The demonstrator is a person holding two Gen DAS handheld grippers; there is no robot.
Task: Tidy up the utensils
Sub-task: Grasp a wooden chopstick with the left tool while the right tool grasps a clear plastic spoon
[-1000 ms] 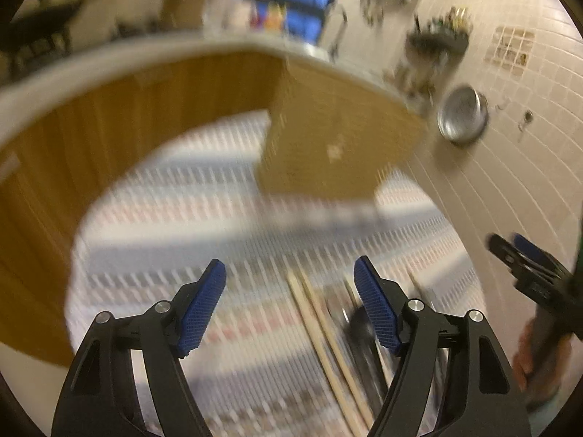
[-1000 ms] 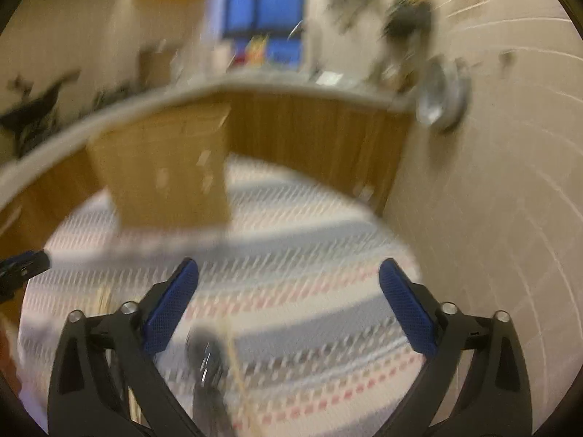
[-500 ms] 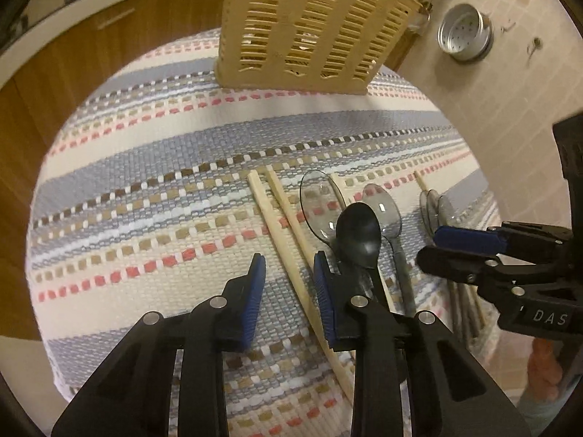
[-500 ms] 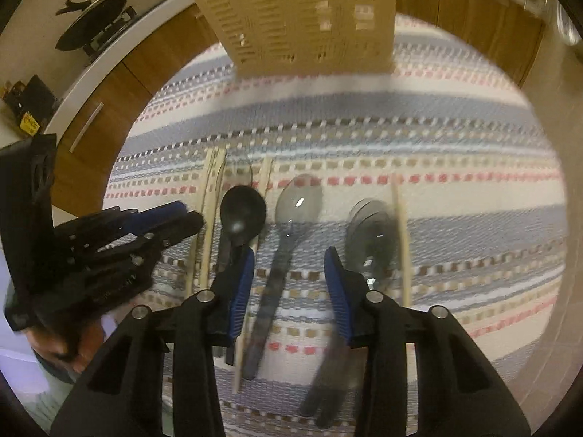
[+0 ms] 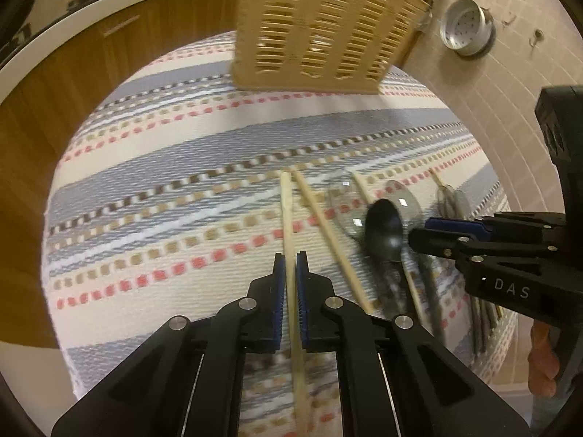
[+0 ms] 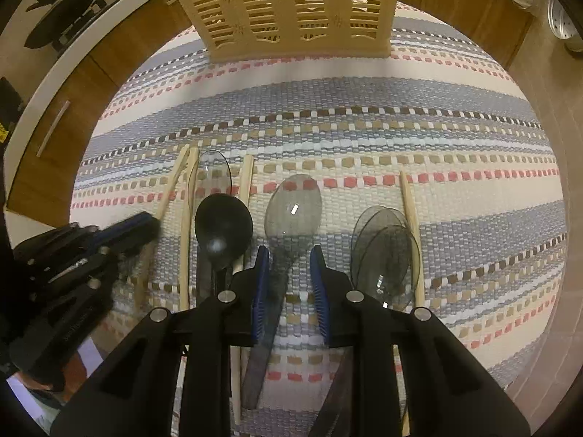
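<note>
While the left gripper (image 5: 290, 266) pinches 1 wooden chopstick (image 5: 288, 215) on the striped mat (image 5: 164, 189), the right gripper (image 6: 289, 260) straddles, narrowly parted, the clear spoon (image 6: 291, 204) handle; the basket (image 6: 288, 7) stands at 12 o'clock.

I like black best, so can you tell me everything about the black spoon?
The black spoon looks like shiny, solid plastic, with a round bowl and a slim dark handle. It lies flat on the striped woven mat, bowl pointing toward the tan basket. Wooden chopsticks lie on either side, and a clear spoon's bowl peeks out beyond it. Its handle end hides behind the right gripper, which is not holding it.
</note>
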